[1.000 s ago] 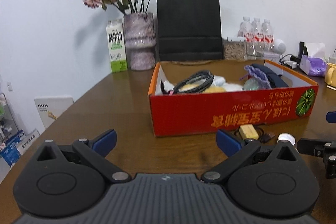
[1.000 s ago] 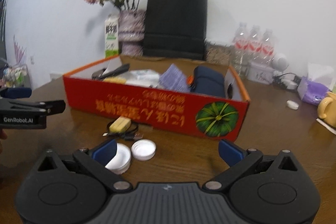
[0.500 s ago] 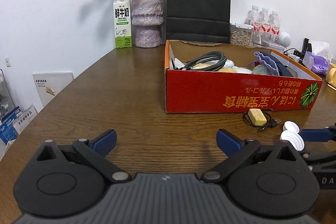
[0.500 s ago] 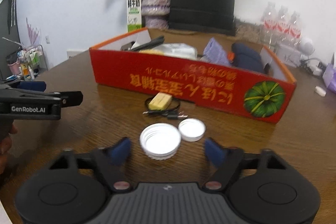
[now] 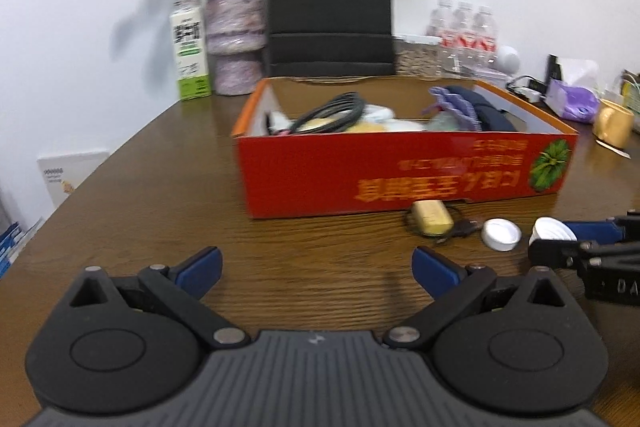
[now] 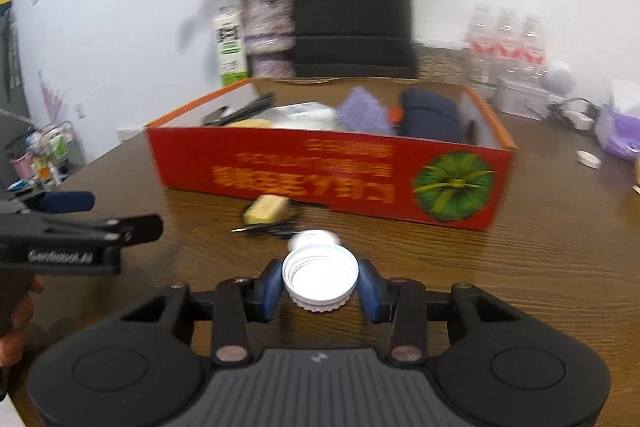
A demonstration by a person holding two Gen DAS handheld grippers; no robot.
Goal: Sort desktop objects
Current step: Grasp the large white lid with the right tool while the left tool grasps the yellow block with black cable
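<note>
The right gripper [image 6: 320, 287] is on the larger white lid [image 6: 320, 281], its jaws closing with the lid squarely between the blue pads [image 6: 270, 289]; they look to be at the rim or a hair off it, too close to call. The lid sits open side up on the wooden table [image 6: 560, 267], in front of the red box [image 6: 340, 175]. A smaller white cap [image 5: 501, 234] lies just beyond it, next to a yellow block [image 6: 266, 209] with a black cable [image 6: 264, 227].

The left gripper [image 5: 316, 267] hangs wide over bare table, nothing between its fingers.

So this looks like the pick-up step for the lid. Next call: finish the squeeze evenly on the rim, lift clear of the smaller cap, carry it over the box's front wall and drop it among the things already inside.
</note>
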